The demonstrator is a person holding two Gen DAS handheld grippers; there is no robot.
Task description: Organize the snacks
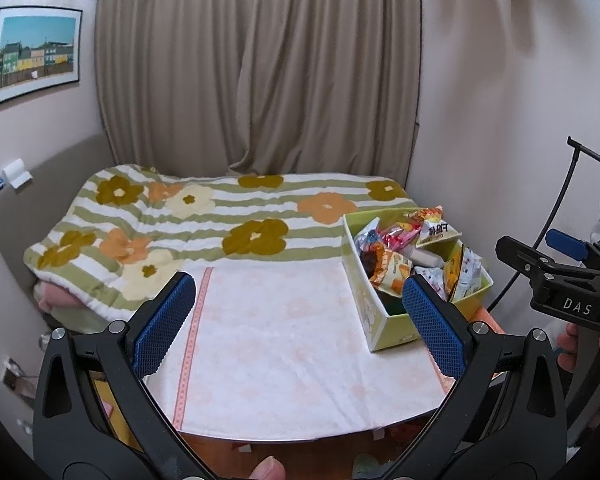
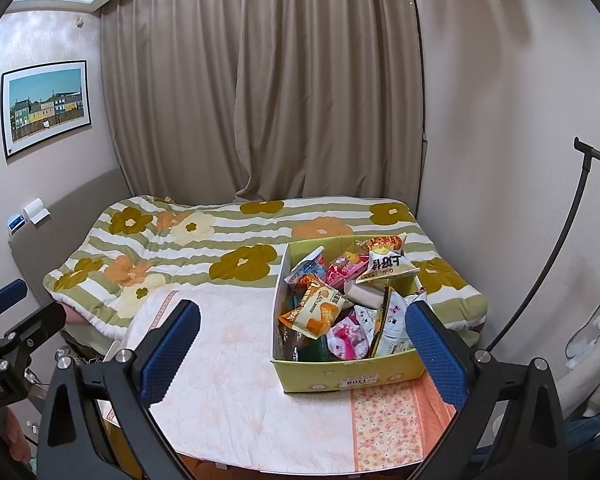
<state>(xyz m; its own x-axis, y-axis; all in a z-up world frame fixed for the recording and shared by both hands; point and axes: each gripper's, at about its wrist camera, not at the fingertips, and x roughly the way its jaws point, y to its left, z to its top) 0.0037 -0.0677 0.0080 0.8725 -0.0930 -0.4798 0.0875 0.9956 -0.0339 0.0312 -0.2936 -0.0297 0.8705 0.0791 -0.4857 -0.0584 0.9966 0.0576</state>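
Framed picture [image 2: 46, 106]: hangs on the left wall; it shows a row of coloured houses under a blue sky.
Curtain [image 2: 268, 88]: beige, drawn shut across the back of the room, reaching down to the bed.
Blanket [image 1: 204, 216]: white with green stripes and large brown, orange and cream flowers; it covers the bed behind the table.
Left gripper [image 1: 300, 320]: held low over the near edge of the table, jaws spread wide, nothing between the blue pads; a fingertip shows at the bottom edge of the left wrist view.
Table [image 2: 236, 396]: covered by a pale cloth with a faint flower print; an orange patterned strip runs along the cloth near the right side.
Right gripper [image 2: 304, 344]: also spread wide with nothing held; its right pad lies in front of the near right corner of the box. In the left wrist view it shows at the far right edge, a hand partly visible beneath it.
Box [image 2: 340, 376]: light green cardboard, open at the top, standing on the right part of the table.
Snacks [image 2: 340, 300]: a loose heap of packets inside the box, among them an orange bag, pink wrappers and a white and yellow triangular pack propped at the back.
Black stand [image 2: 560, 248]: a thin curved pole against the right wall.
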